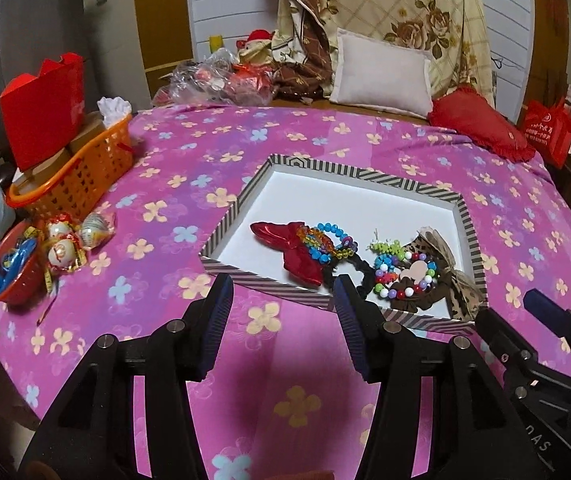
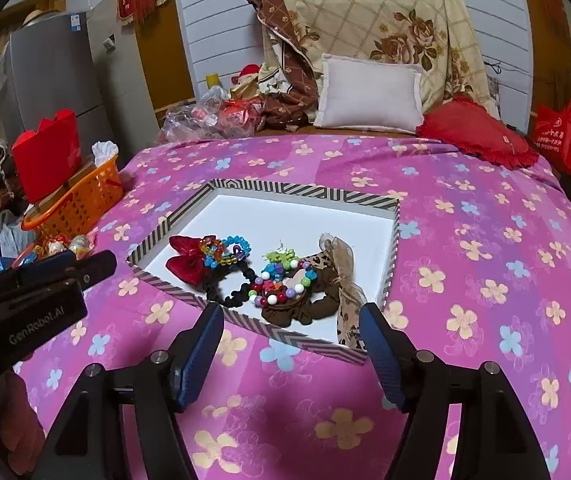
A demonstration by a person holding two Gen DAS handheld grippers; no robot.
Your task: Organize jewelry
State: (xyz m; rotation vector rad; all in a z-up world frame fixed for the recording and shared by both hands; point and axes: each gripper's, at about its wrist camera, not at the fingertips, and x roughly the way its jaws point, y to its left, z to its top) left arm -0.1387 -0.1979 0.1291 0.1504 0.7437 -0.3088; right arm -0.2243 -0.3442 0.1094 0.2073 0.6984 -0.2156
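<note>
Jewelry lies bunched in the striped tray on the bed, straight ahead of the right claw, the nearer one; both it and the left claw are open and empty

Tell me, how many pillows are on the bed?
2: a white pillow leans against the folded quilt at the back, and a red frilly pillow lies to its right. More could be hidden.

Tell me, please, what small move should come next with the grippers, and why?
Probably ease the left gripper forward over the striped tray toward the red bow. Both it and the right gripper are open and empty, short of the tray's near edge, and the bow, bead bracelets and brown scrunchie lie tangled together in one pile.
</note>
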